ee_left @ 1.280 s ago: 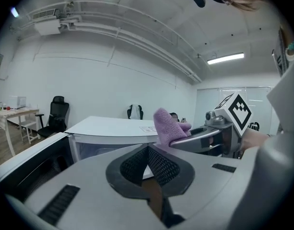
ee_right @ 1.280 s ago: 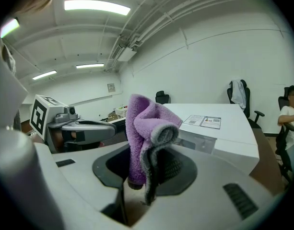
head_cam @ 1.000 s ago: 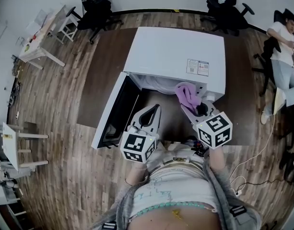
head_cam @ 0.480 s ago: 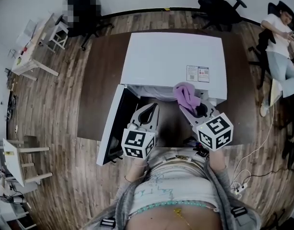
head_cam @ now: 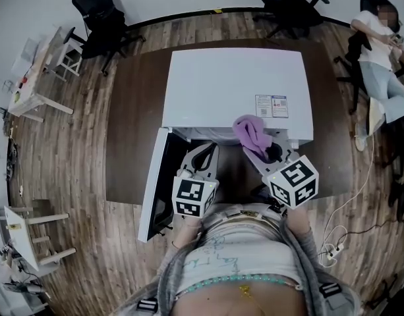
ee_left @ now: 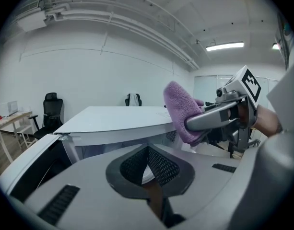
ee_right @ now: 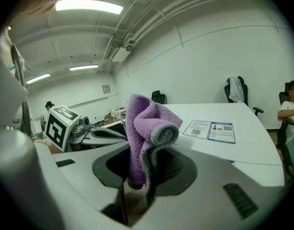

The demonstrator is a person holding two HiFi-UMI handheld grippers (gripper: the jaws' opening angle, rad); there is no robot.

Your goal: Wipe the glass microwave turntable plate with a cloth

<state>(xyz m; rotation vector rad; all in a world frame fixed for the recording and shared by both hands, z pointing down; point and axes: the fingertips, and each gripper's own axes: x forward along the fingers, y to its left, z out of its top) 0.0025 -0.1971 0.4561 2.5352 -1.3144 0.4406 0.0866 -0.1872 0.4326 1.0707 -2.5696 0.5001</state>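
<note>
Head view showed the white microwave (head_cam: 234,84) on the dark table (head_cam: 132,110), with its door (head_cam: 152,189) swung open on your left. Your right tongs (head_cam: 256,151) were clamped on the purple cloth (head_cam: 251,131), which stood bunched upright just before the cavity mouth. Your left tongs (head_cam: 212,149) were beside them, closed on nothing.

The cloth looked soft, light and floppy. Your grip sat low on the bunch, so the loose head was free for wiping.

No view showed the plate; I judged it to be inside the cavity, under the microwave's top. As glass, it should be stiff, fairly heavy, slippery and breakable. It would likely turn under a wipe, so you would want to steady it at the rim.

The cavity was dark and mostly covered from above. In the left gripper view, your own tongs blocked the opening, and a pale patch behind them could not be made out.
</note>
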